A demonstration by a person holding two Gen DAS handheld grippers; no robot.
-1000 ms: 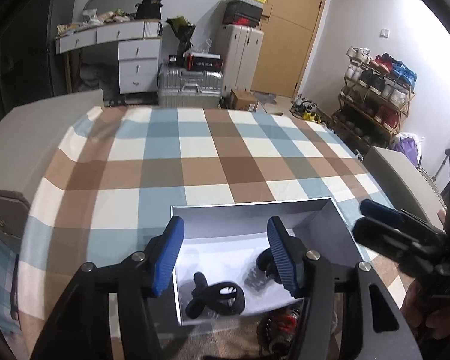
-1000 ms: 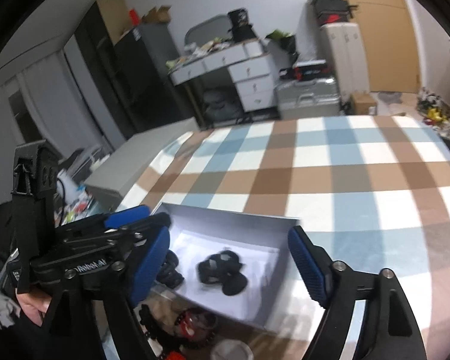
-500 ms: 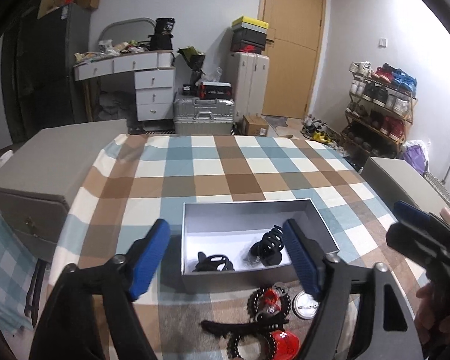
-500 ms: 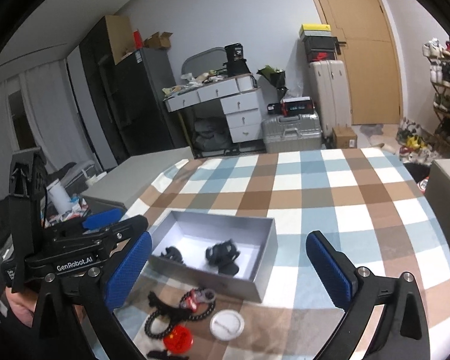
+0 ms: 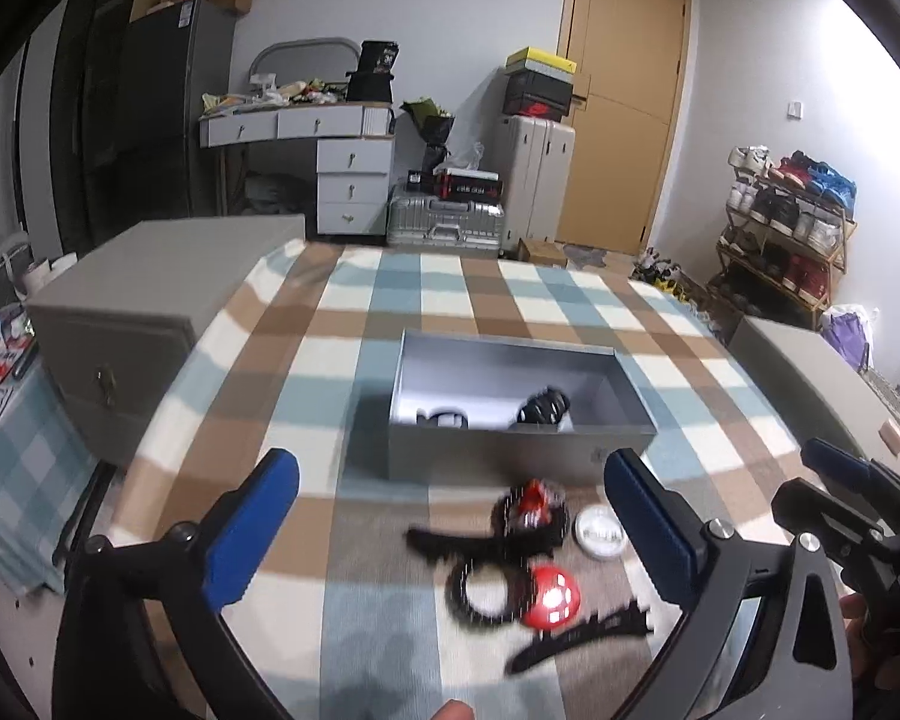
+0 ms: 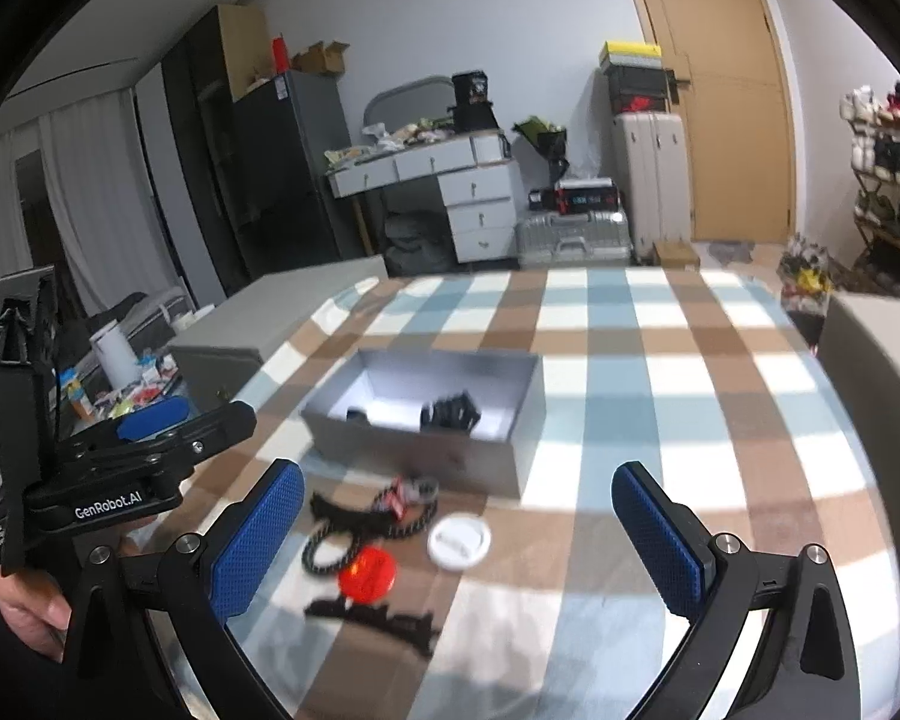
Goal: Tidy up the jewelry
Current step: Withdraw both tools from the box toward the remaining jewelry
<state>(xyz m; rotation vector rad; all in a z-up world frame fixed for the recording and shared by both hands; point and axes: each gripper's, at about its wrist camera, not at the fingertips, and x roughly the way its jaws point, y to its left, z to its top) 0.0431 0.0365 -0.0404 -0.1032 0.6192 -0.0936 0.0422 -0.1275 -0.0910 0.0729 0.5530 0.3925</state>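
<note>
Retreat marks this moment: both tools, a second ago low over the grey box (image 5: 519,450), now sit back from it. The left tool (image 5: 450,531) has just spread apart, empty; the right tool (image 6: 457,531) gapes empty too. Two dark clips (image 5: 543,408) lie inside the box; beads (image 6: 402,507), discs and combs wait just before it.

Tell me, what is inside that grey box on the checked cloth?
Inside the grey box lie two black hair clips on a pale floor. Its near wall hides their lower parts and whatever sits right behind it.
</note>
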